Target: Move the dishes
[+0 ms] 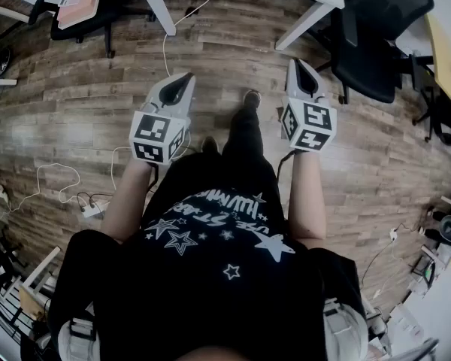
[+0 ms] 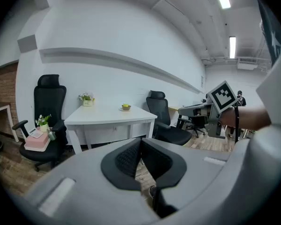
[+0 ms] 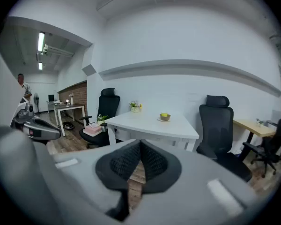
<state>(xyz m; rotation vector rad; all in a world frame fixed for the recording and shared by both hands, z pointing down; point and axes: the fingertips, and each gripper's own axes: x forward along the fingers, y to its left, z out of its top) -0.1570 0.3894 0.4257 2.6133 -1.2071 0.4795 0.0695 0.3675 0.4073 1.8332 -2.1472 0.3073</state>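
Your left gripper [image 1: 182, 81] hangs short of the white tabletop [image 2: 110, 115], its jaws pressed together with nothing between them. A black chair [image 2: 47, 121] carrying pink books [image 2: 36, 142] stands at the tabletop's left end. On the tabletop, a small flower pot [image 2: 87, 100] sits at the back, and the bowl [image 2: 126, 107], with something yellow in it, rests right of the pot. Your right gripper [image 1: 295, 66] is also short of the tabletop, jaws closed and empty.

Grey left hand-held gripper [image 1: 182, 82], black-and-white markers [image 1: 152, 136], white table [image 2: 110, 116], brown plank floor [image 1: 75, 111].
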